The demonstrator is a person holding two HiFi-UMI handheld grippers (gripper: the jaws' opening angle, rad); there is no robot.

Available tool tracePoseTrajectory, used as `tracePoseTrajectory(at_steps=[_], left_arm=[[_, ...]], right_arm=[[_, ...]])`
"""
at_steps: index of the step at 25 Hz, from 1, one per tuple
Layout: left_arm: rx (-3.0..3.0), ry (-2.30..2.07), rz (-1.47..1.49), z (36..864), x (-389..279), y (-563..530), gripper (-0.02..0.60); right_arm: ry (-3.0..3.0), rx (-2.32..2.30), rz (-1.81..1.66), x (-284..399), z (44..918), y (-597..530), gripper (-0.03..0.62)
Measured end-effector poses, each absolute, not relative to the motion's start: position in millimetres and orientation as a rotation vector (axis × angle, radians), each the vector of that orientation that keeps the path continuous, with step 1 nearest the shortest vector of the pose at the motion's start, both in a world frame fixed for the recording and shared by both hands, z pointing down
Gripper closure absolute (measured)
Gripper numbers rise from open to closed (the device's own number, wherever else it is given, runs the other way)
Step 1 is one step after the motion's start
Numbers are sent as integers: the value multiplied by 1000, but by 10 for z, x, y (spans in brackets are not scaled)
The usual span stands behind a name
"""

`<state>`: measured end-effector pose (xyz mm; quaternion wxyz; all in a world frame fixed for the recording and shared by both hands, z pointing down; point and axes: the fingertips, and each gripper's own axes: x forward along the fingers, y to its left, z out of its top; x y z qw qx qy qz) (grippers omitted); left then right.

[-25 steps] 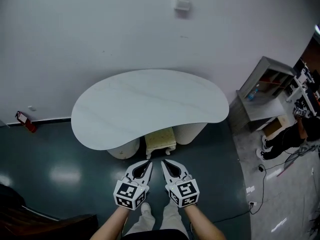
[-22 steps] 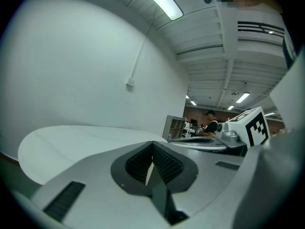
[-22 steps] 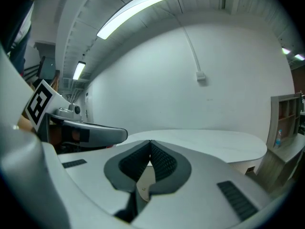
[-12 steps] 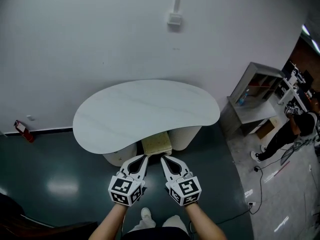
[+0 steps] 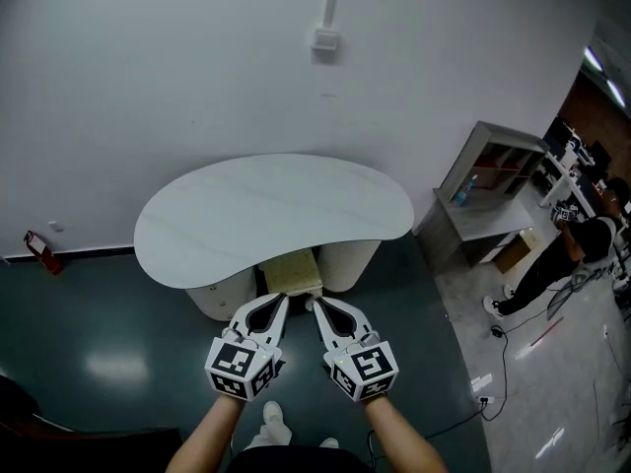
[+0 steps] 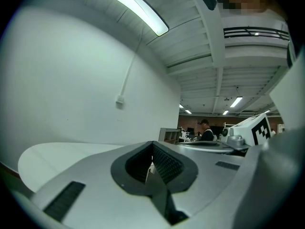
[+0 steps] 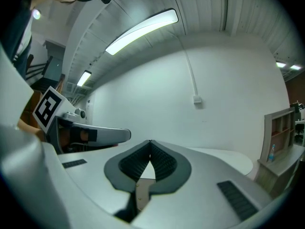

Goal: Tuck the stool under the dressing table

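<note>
Just past the left gripper (image 5: pixel 283 301) and right gripper (image 5: pixel 317 304), both clenched, the stool (image 5: pixel 291 270) sits under the dressing table (image 5: pixel 266 215).

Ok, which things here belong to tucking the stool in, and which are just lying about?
Job: stool, dressing table, left tool, right tool, both shut.
Just about: grey shelf unit, red object by the wall, bystander.

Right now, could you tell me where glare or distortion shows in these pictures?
Head view: glare patches on the dark floor. Left gripper view: fisheye bending, black corners, a blown-out ceiling light. Right gripper view: the same, with its light strip.
</note>
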<state>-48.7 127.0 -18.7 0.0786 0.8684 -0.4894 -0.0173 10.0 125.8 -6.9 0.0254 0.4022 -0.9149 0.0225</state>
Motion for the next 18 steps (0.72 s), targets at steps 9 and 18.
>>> tracePoseTrajectory(at_steps=[9,18], left_arm=[[2614,-1501,-60,-312,127,1856,569],[2627,-1574,-45,-434,531,2323,569]], right_arm=[[-2897,1188,23,599,-259,1767,580],[-2946,1125,-11,973,-369,2184,580]])
